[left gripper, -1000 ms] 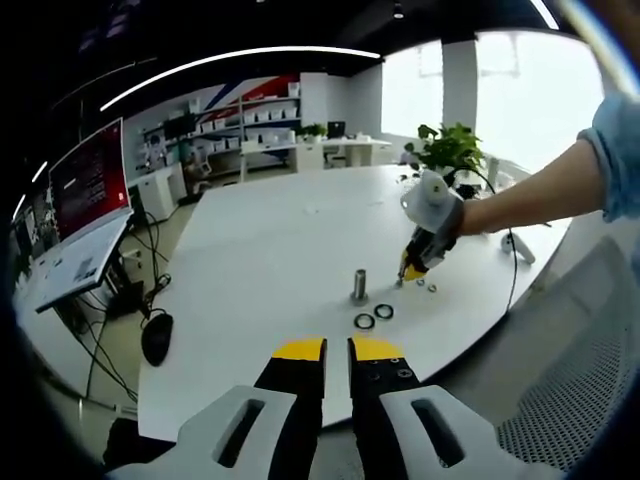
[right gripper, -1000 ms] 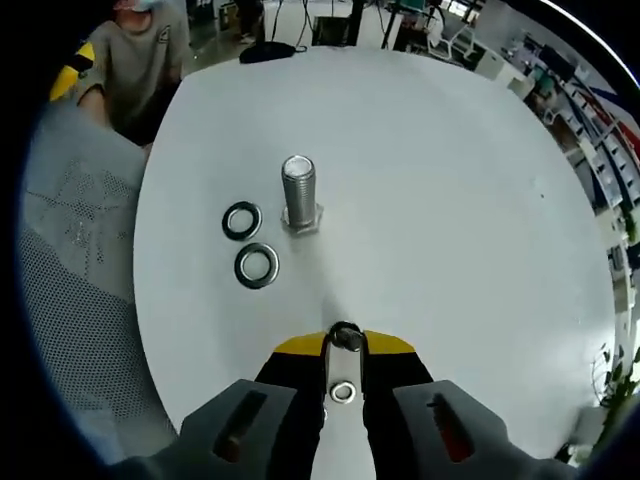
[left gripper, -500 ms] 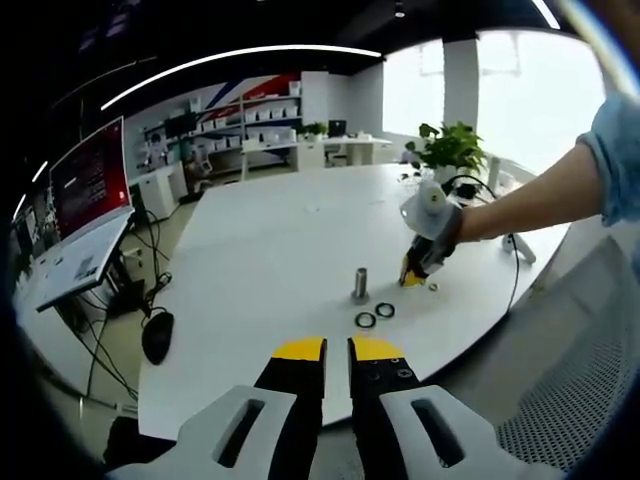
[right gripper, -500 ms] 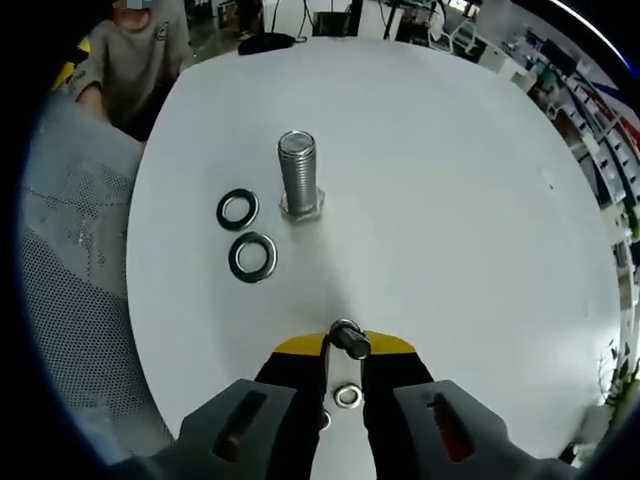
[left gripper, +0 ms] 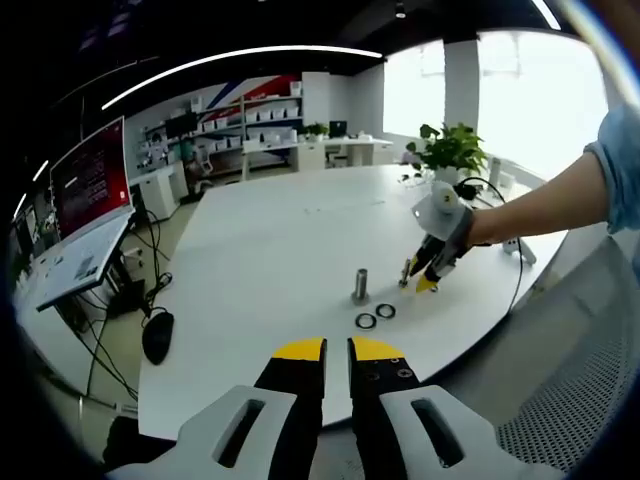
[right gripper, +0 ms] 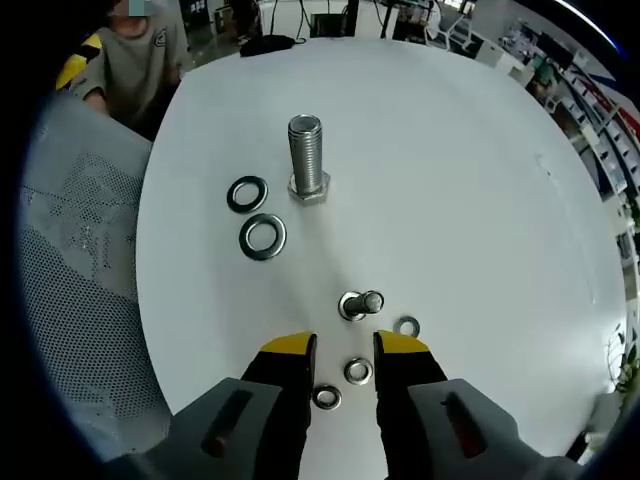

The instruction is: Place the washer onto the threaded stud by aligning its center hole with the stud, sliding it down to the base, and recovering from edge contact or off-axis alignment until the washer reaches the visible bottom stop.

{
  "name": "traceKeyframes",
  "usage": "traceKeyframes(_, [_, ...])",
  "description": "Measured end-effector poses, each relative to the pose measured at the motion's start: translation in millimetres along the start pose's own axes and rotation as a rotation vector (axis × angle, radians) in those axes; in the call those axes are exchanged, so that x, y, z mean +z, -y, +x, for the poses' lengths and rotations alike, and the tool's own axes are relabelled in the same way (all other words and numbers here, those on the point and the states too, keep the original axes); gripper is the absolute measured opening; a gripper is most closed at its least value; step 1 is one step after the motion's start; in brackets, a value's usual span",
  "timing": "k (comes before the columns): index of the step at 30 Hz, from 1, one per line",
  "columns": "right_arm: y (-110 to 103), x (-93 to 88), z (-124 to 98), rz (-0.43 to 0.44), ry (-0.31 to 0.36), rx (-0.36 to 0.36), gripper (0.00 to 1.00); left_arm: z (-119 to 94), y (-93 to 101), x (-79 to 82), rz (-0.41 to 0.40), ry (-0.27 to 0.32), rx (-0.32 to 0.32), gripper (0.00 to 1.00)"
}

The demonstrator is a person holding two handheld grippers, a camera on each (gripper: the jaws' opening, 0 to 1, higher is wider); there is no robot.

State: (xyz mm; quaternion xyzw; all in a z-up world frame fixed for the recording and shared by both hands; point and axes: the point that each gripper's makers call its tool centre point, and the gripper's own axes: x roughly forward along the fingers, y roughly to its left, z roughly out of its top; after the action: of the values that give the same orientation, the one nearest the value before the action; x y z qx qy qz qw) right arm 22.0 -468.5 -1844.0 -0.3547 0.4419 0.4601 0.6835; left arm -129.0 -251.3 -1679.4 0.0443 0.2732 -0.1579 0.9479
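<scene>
The threaded stud [right gripper: 307,155] stands upright on its hex base on the white table [right gripper: 450,180]. Two large dark-rimmed washers [right gripper: 247,193] [right gripper: 263,236] lie flat just left of it. My right gripper [right gripper: 343,348] is open and holds nothing, with a small bolt [right gripper: 360,304] lying on the table just ahead of its tips. In the left gripper view the stud [left gripper: 360,284] and the two washers [left gripper: 366,321] [left gripper: 385,311] sit mid-table. The right gripper [left gripper: 425,272] hovers just right of the stud there. My left gripper [left gripper: 337,350] is shut and empty, back from the table's near edge.
Small washers [right gripper: 406,326] [right gripper: 357,371] [right gripper: 326,397] lie around the right gripper's jaws. A mesh chair [right gripper: 70,280] and a seated person [right gripper: 130,50] are at the left. A monitor [left gripper: 90,180], a mouse [left gripper: 157,337] and a potted plant [left gripper: 450,150] ring the table.
My right gripper has opened and let go of the small bolt, which now lies on the table in front of it. The gripper drew back slightly. The left gripper stayed still.
</scene>
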Motion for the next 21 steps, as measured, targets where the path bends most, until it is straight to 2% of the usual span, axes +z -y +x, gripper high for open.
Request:
traceKeyframes(5, [-2, -8.2, -11, 0.035, 0.028, 0.016, 0.25, 0, 0.1, 0.0, 0.001, 0.0, -0.001, 0.06])
traceKeyframes(12, [-13, -39.8, -23, 0.112, 0.037, 0.056, 0.25, -1, 0.1, 1.1, 0.0, 0.008, -0.001, 0.06])
traceKeyframes(21, [-34, -74.0, -30, 0.156, 0.013, 0.083, 0.24, -1, 0.2, 2.6, 0.003, 0.016, -0.003, 0.06])
